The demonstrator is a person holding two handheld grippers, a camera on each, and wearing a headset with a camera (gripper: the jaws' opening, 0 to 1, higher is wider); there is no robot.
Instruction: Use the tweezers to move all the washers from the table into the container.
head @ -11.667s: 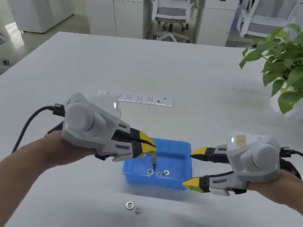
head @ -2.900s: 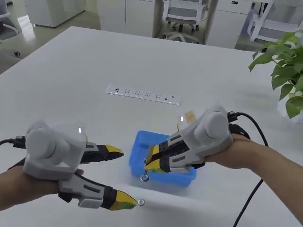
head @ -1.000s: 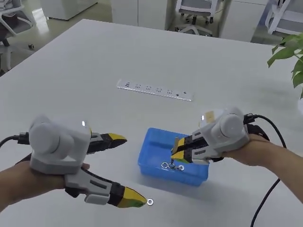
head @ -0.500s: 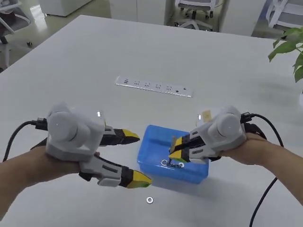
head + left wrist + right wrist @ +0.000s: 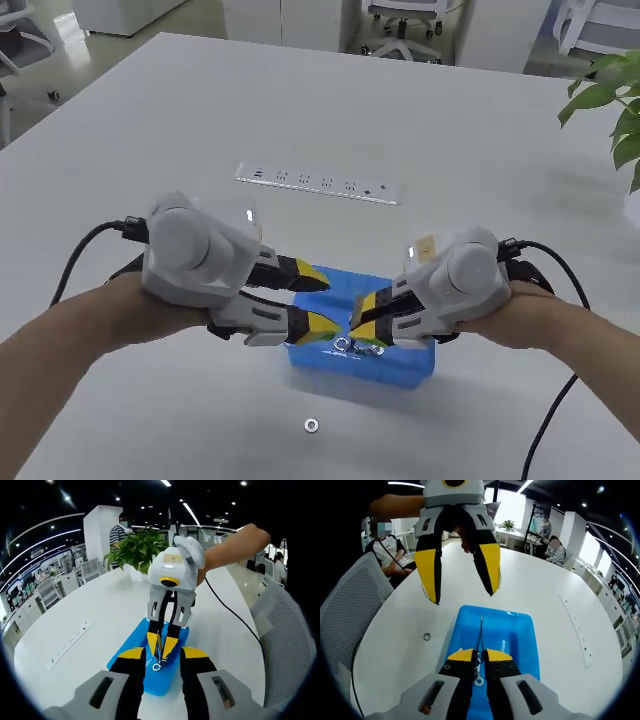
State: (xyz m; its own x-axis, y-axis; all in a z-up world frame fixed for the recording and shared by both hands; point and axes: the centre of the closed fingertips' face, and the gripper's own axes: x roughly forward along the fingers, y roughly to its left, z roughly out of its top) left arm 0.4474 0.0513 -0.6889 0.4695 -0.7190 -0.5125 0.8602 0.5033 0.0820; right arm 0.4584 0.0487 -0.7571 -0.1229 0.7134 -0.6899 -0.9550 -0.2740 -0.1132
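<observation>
Tweezers (image 5: 481,630) sit clamped in right gripper (image 5: 475,656) fingers (image 5: 462,655) over container (image 5: 516,636); left gripper (image 5: 163,653) fingers (image 5: 131,655) spread.

An open-plan office around me, my long white table (image 5: 450,130), a power strip (image 5: 318,185) far across it, swivel chairs (image 5: 400,22) beyond, potted plant (image 5: 612,95) far right, strip lights (image 5: 190,514) overhead

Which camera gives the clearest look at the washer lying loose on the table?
The head view: the washer lies alone on the bare white table, just this side of the blue container, with nothing across it. The right gripper view shows it too, but smaller and distorted, on the table left of the container.
</observation>
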